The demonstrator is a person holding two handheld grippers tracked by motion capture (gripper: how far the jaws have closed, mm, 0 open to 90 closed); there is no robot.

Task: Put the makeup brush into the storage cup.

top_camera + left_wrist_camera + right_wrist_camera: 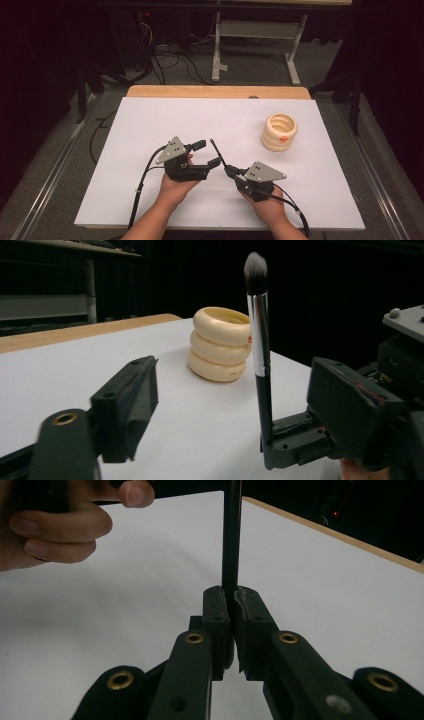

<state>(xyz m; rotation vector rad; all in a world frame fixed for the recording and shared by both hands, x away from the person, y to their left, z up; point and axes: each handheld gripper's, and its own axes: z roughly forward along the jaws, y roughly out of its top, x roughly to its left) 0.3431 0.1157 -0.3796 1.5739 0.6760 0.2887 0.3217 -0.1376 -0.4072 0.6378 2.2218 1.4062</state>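
Observation:
A makeup brush [258, 335] with a black handle, silver ferrule and grey-white bristles stands upright. My right gripper [232, 605] is shut on the lower end of its handle [231, 540]. In the high view the brush [218, 154] slants up and left from the right gripper [230, 171]. My left gripper [207, 154] is open, and its jaws stand wide apart on either side of the brush without touching it. In the left gripper view the left gripper [235, 385] faces the brush, with a cream ribbed holder [220, 344] behind it. The holder [279, 131] sits at the mat's right.
A white mat [150, 130] covers the table, and a wooden edge [217, 91] shows at its far side. The left hand [55, 525] appears at the top left of the right gripper view. Beyond the table are cables and a metal desk frame [216, 55] on the floor.

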